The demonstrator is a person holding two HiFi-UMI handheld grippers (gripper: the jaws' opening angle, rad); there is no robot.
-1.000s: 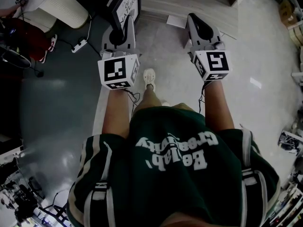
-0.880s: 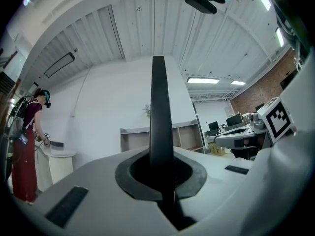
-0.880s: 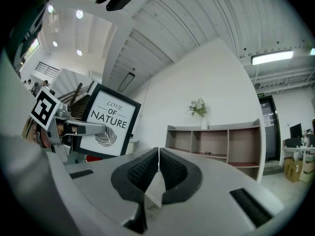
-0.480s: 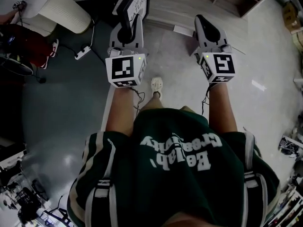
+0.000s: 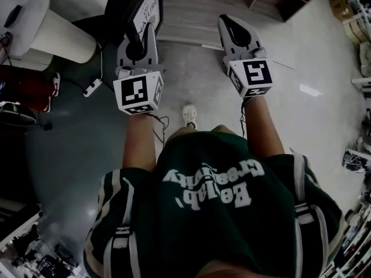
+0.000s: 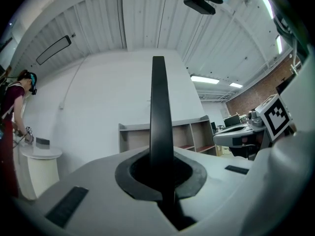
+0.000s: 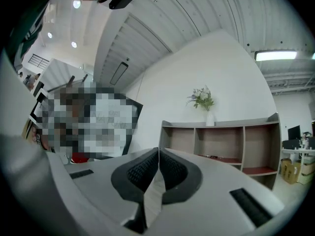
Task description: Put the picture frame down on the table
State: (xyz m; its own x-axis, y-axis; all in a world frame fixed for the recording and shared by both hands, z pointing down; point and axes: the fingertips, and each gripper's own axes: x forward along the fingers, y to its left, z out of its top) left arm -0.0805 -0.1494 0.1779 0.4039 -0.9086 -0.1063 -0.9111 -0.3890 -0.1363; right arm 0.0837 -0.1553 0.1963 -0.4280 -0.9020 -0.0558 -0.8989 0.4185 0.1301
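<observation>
The picture frame has not yet been put down: it is held upright and edge-on between the jaws of the left hand-held gripper, which are clamped on it, well above the floor. The right hand-held gripper is seen with its jaws pressed together and nothing between them. No table is reached; a round white table is seen off to the left, so the approach and the setting down are judged to remain. The open shelf unit ahead is mostly bare; a vase of flowers is stood on top, and small things, not identifiable, lie in one compartment.
</observation>
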